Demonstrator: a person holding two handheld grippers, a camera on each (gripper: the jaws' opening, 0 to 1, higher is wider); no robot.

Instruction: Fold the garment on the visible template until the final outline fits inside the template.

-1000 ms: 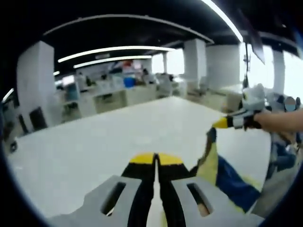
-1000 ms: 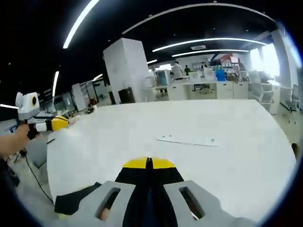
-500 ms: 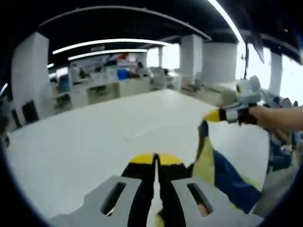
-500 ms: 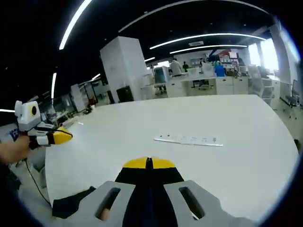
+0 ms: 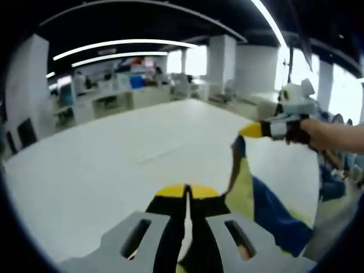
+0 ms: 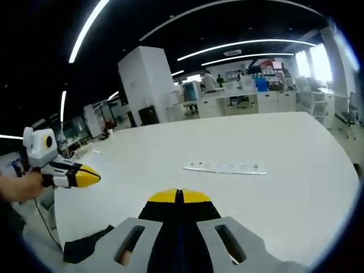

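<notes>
A blue and yellow garment [image 5: 259, 199] hangs in the air over the white table [image 5: 102, 170]. In the left gripper view its top corner is pinched in the yellow tips of my right gripper [image 5: 245, 131], held by a hand at the right. From there the cloth's edge sags down to my left gripper [image 5: 186, 191], whose jaws are shut with the cloth running in beside and under them. In the right gripper view my right gripper [image 6: 179, 196] is shut, dark cloth [image 6: 85, 247] hangs below it at the left, and my left gripper [image 6: 88, 177] is raised at the left.
A thin white strip [image 6: 224, 168] lies flat on the table [image 6: 296, 170] past my right gripper. Office desks, chairs and white pillars stand beyond the table's far edge. Seated people are at the right of the left gripper view.
The two grippers have come closer: the left one has slid in towards the middle of the right gripper view. The garment stays held between them.
</notes>
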